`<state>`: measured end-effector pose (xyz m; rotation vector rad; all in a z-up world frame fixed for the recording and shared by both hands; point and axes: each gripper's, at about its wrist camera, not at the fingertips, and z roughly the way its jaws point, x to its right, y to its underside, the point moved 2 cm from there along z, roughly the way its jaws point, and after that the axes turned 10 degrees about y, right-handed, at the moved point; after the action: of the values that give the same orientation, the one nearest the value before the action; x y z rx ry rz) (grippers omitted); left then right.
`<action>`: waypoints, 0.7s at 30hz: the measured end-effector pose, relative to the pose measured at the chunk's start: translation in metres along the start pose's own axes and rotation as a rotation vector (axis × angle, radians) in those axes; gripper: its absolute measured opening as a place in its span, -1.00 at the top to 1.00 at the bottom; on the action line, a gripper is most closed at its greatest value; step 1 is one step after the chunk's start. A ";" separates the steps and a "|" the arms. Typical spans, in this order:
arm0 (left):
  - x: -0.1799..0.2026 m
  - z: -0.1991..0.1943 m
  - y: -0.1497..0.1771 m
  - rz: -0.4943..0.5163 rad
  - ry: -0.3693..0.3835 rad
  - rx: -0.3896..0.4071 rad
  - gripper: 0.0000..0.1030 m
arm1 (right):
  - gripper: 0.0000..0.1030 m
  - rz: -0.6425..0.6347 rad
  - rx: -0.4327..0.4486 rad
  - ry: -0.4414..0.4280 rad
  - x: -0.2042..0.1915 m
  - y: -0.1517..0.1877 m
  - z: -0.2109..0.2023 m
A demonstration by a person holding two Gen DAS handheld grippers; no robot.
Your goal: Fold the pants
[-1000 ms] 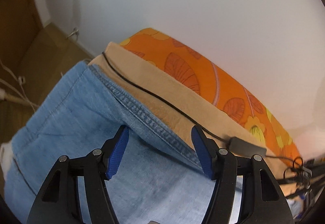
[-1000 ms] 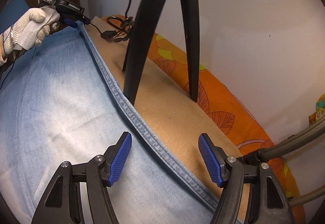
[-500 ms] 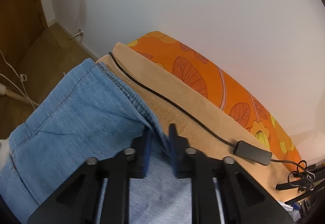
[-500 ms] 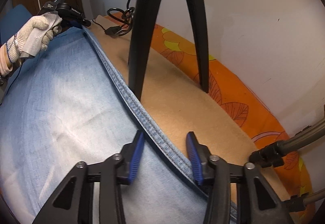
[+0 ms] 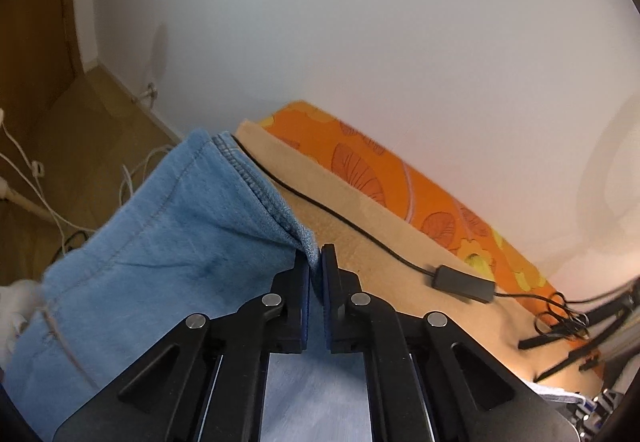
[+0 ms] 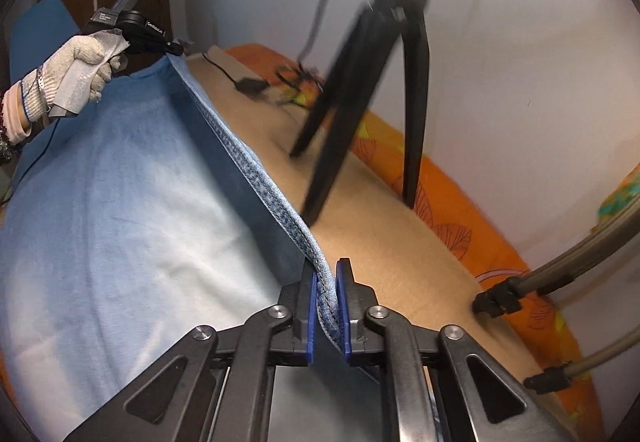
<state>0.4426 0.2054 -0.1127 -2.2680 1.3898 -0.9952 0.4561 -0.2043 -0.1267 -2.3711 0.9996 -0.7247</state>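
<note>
Light blue denim pants (image 5: 168, 242) lie on a tan blanket (image 5: 360, 226). My left gripper (image 5: 315, 262) is shut on the pants' far seam edge and holds it raised off the blanket. My right gripper (image 6: 325, 278) is shut on the same seam edge (image 6: 256, 169) farther along, also raised. In the right wrist view the pants (image 6: 100, 209) spread to the left, and the left gripper (image 6: 176, 49) shows at the far end of the taut edge, held by a gloved hand (image 6: 76, 73).
A black tripod (image 6: 376, 89) stands on the blanket (image 6: 400, 250) near the white wall. A black cable with an adapter (image 5: 460, 282) runs along the blanket. An orange patterned cover (image 5: 400, 185) lines the wall side. White cords (image 5: 36, 177) lie on the wooden floor at the left.
Both grippers went from open to shut on the pants' seam edge and have lifted it off the blanket. The edge now runs taut between them.
</note>
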 end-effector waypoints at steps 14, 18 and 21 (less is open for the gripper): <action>-0.020 -0.138 0.036 -0.005 0.070 0.102 0.93 | 0.92 -0.101 0.122 0.017 -0.068 0.019 -0.138; -0.033 -0.173 0.064 -0.001 0.084 0.117 0.93 | 0.92 -0.145 0.127 0.013 -0.096 0.033 -0.171; -0.045 -0.190 0.083 -0.008 0.089 0.122 0.93 | 0.93 -0.160 0.126 -0.002 -0.114 0.046 -0.190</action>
<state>0.2431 0.2232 -0.0426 -2.1665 1.3175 -1.1628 0.2468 -0.1873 -0.0437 -2.3591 0.7463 -0.8182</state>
